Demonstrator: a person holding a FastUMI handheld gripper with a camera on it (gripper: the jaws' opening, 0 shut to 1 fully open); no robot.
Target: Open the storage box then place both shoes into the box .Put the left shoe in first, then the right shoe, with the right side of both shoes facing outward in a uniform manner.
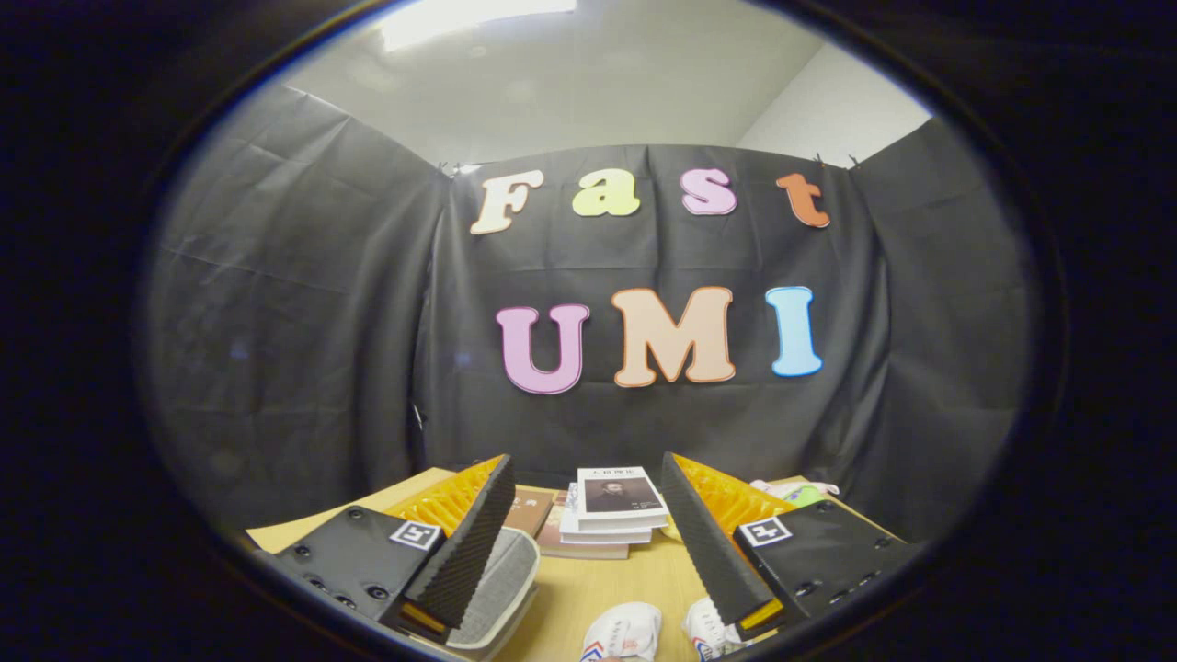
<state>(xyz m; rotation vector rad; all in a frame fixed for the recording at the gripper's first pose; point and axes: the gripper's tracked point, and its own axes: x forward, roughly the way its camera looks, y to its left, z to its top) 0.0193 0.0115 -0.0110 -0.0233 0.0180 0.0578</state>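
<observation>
Claw (586, 510) with ribbed pads, black screwed mounts carrying square tag markers

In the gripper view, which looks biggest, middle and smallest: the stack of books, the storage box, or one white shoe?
1. Stack of books, beyond the open gripper.
2. Storage box, partly hidden by a finger.
3. White shoe, partly cut off, so unsure.

Two white shoes are seen low on the tabletop (598, 579), toes forward: one shoe (625, 633) between the fingers, the other shoe (710, 633) touching the right finger. A pale storage box (501, 575) is seen beneath the left finger.
</observation>
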